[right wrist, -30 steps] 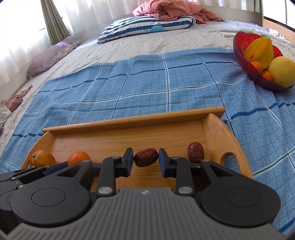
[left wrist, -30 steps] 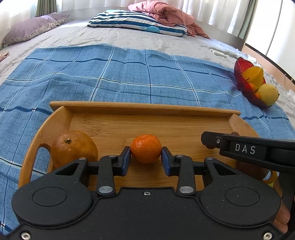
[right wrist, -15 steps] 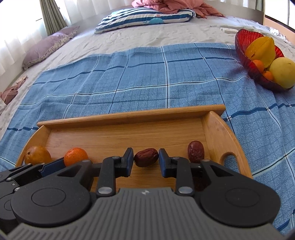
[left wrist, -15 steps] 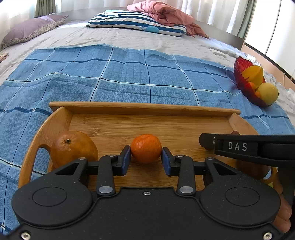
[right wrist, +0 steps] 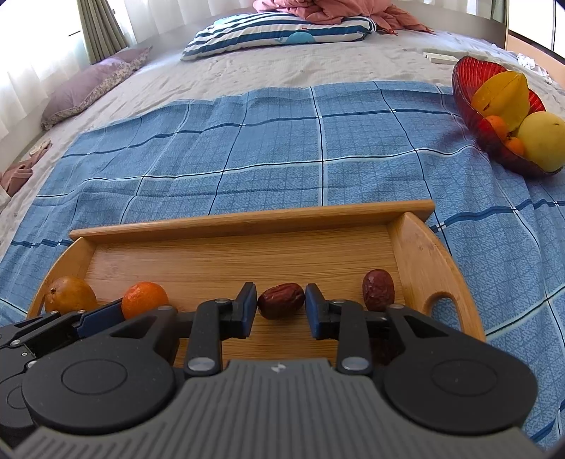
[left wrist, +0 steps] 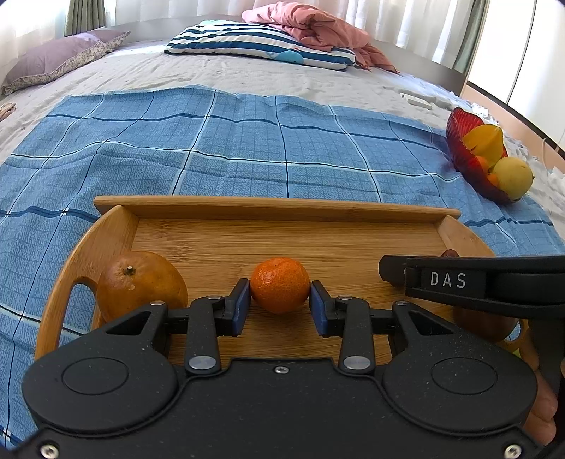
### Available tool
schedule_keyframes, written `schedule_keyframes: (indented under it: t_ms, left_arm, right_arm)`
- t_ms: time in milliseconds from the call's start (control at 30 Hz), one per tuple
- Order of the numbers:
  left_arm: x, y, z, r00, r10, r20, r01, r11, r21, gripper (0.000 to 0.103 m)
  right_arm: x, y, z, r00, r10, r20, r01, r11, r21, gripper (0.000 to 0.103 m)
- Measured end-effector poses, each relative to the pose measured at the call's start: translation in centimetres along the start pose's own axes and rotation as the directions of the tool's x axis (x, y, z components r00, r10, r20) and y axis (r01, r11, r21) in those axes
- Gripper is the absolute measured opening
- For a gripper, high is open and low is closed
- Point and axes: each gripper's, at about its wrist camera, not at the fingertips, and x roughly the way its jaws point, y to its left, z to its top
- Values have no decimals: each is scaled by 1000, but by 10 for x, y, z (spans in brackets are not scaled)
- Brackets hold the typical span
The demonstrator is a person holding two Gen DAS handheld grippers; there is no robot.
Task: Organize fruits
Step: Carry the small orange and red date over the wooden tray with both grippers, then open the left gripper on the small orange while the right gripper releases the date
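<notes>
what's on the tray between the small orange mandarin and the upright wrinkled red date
In the right wrist view, another wrinkled dark red date lies there on the wooden tray, pinched by the right gripper.

A home bedroom: bed (left wrist: 247, 81) with striped pillow (left wrist: 261, 47), curtains (left wrist: 406, 21).

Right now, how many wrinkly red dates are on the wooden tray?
2: one date between the right gripper fingers, another date near the tray's right handle. More may hide behind the grippers.

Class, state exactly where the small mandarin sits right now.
In the left wrist view, the mandarin sits on the wooden tray, gripped by the left gripper, right of the larger orange.
</notes>
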Motion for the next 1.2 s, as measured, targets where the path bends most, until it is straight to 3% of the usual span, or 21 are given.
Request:
schedule_keyframes:
  t_ms: [433,633,767,1200]
  left_arm:
    - [-4,-5,-1,1000,-9,10,9,1000,20,48]
    - [-18,-6,-1,999,-16,42,15,999,36,63]
    - [-33,-6,-4,997,-26,71,23,999,49,76]
    - [-93,-15,-34,986,-56,157,41,995,93,93]
  right_arm:
    - [-6,-4,0,1000,29,2,-29,1000,8,41]
    - [-20,-8,-3,998,52,28,-53,998,29,42]
    - [-35,-13,-7,996,68,61,-70,997,39,53]
    - [-80,-25,-39,982,68,179,-68,998,-2,71]
